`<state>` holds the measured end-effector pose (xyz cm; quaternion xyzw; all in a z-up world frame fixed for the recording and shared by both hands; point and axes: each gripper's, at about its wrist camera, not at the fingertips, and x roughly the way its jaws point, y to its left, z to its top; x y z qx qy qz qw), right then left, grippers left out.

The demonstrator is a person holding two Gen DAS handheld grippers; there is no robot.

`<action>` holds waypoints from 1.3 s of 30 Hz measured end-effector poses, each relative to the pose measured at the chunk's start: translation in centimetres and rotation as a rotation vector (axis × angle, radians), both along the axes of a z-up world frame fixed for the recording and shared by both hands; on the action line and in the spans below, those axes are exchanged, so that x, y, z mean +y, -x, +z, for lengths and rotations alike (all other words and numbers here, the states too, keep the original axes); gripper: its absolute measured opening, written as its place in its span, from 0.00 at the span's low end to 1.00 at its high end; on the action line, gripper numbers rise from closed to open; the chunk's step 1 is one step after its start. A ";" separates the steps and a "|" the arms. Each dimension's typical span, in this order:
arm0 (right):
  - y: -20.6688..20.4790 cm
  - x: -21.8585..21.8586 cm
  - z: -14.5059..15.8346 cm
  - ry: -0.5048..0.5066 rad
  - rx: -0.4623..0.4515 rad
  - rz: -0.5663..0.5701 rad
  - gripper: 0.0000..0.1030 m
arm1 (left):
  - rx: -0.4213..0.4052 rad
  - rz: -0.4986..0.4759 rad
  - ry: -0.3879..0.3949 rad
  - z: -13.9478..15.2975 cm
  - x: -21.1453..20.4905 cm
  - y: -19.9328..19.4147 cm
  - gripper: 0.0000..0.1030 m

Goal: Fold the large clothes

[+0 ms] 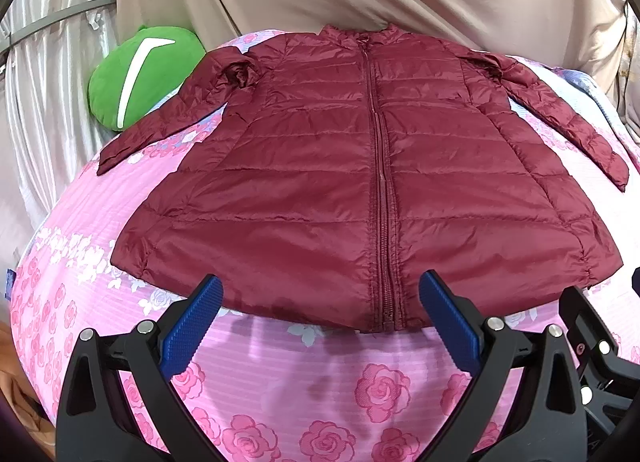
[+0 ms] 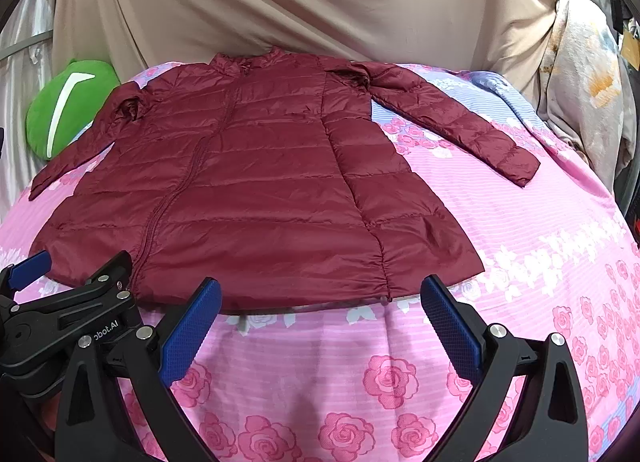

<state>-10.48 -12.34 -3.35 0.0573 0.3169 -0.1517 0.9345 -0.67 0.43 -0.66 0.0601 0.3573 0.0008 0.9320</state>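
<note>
Nearest, the left gripper [image 1: 320, 302] and the right gripper [image 2: 320, 304] hover side by side just short of the jacket's near hem, each with its jaws spread wide and holding nothing, which suits a first pinch that has not yet begun. The jacket [image 1: 360, 182] lies flat on the bed [image 1: 280, 374], zipped shut, front up, hem toward the grippers and collar at the far side; that layout leaves every edge reachable for folding. Its left sleeve [image 1: 160, 118] and right sleeve [image 2: 452, 122] are stretched outward, clear of the body. Farther left, a green cushion [image 1: 140, 74] sits beside the left sleeve. A beige curtain [image 2: 300, 2] hangs behind.
</note>
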 end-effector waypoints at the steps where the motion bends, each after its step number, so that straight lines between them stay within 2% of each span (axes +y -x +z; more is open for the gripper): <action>1: 0.0 0.0 0.0 0.000 0.000 0.001 0.95 | 0.001 0.002 0.000 0.0 0.0 0.0 0.93; 12: -0.3 0.5 0.1 0.001 0.007 0.016 0.95 | 0.008 0.012 -0.002 0.2 0.3 -0.1 0.93; 17: -0.6 -0.9 0.9 -0.020 -0.006 0.041 0.95 | 0.012 -0.025 0.030 1.1 0.7 -0.7 0.94; 20: -1.0 -5.4 2.3 -0.043 -0.020 -0.004 0.95 | -0.008 -0.021 0.027 2.0 1.7 -1.7 0.95; 22: -1.2 -8.8 2.8 -0.040 -0.027 -0.057 0.95 | 0.000 -0.031 0.060 2.6 3.0 -3.0 0.95; 26: -2.9 -18.8 3.3 -0.076 -0.007 -0.198 0.95 | -0.006 -0.022 0.080 3.4 5.2 -6.0 0.95; 30: -5.6 -28.1 2.0 -0.176 0.033 -0.309 0.95 | -0.013 -0.028 0.100 4.1 6.7 -8.5 0.95; 35: -8.2 -37.3 -0.4 -0.313 0.045 -0.433 0.94 | -0.035 -0.039 0.143 5.3 7.7 -11.4 0.94; 36: -8.8 -37.9 -0.9 -0.327 0.051 -0.445 0.92 | -0.039 -0.041 0.142 5.4 7.6 -11.7 0.94; 39: -11.0 -40.2 -2.0 -0.409 0.046 -0.447 0.69 | -0.060 -0.059 0.126 5.8 6.9 -13.1 0.94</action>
